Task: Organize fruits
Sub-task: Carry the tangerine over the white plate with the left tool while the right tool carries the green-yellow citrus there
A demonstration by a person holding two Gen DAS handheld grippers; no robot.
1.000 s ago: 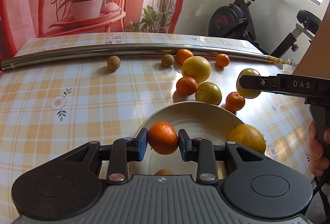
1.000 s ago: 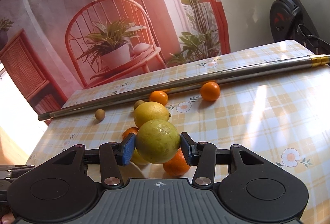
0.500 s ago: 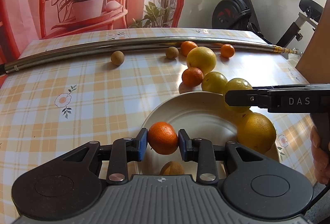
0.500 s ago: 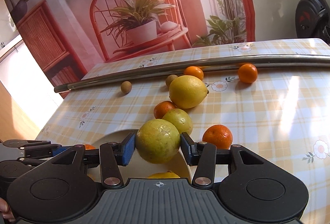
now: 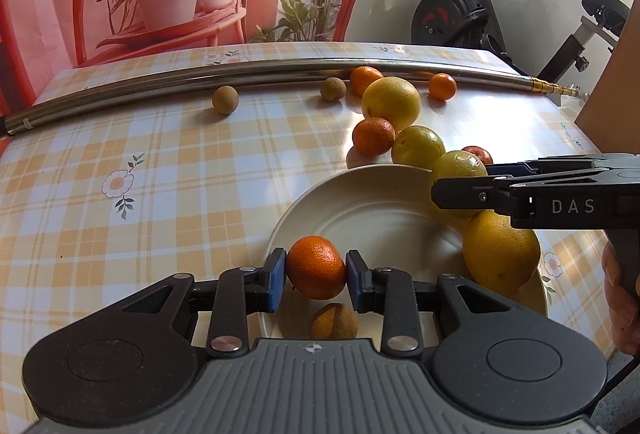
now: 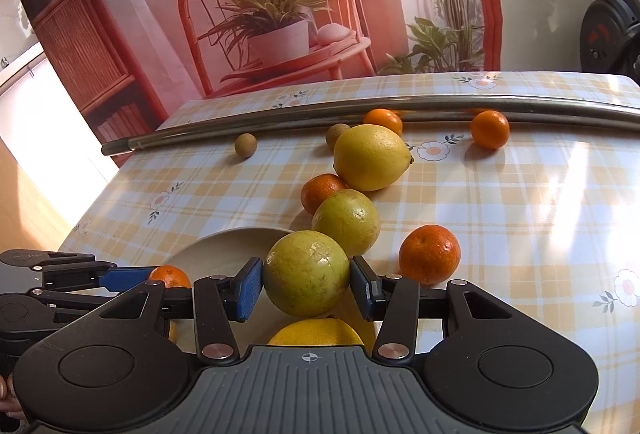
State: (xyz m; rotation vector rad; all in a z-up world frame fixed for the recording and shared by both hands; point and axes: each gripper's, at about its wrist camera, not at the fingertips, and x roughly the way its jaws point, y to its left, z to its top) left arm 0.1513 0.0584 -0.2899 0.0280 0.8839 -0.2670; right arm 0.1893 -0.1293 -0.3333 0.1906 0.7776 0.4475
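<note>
My left gripper [image 5: 316, 276] is shut on a small orange tangerine [image 5: 316, 266] above the near part of a white plate [image 5: 360, 202]. On the plate lie a brown longan [image 5: 334, 322] and a big yellow lemon [image 5: 500, 254]. My right gripper [image 6: 307, 284] is shut on a yellow-green round fruit [image 6: 306, 272] over the plate's far right rim [image 6: 224, 246]; the left wrist view shows it coming in from the right, holding that fruit [image 5: 460, 170]. The left gripper's fingers [image 6: 120, 278] and its tangerine [image 6: 170, 276] show at the lower left of the right wrist view.
Loose fruit lies beyond the plate: a large lemon [image 5: 391, 102], a green-yellow fruit [image 5: 418, 146], several tangerines [image 5: 373, 136] and two longans [image 5: 225, 99]. A long steel pole [image 5: 160, 92] crosses the far side of the checked tablecloth. An exercise bike [image 5: 472, 6] stands behind.
My right gripper has carried the yellow-green fruit leftward from above the loose fruit to over the plate's rim. The left gripper has kept still with its tangerine.
</note>
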